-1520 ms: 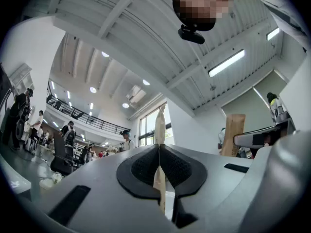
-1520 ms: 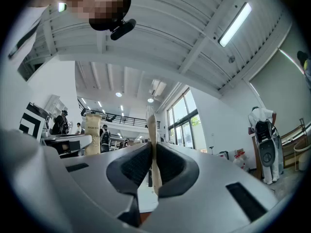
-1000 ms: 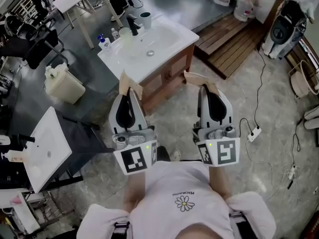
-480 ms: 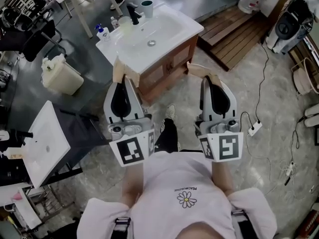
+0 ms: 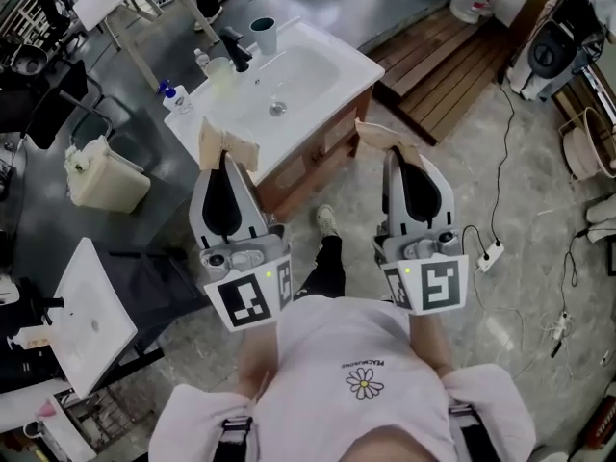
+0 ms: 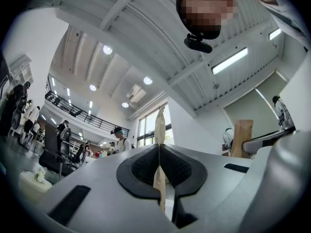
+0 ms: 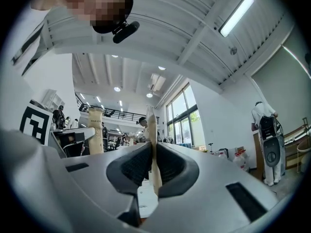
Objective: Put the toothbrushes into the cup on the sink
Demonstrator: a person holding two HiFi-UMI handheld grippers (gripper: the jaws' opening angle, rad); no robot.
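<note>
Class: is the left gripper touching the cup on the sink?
Apart. The head view shows the sink's white basin between the cup at its back and the left gripper.

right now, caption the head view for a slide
Person's left gripper and right gripper each shut on a tan packet, facing the white sink with a cup beside its faucet.

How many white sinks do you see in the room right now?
2. One white rectangular sink sits on the brown wooden cabinet straight ahead; a second white sink stands at the lower left. Others may be hidden out of frame.
</note>
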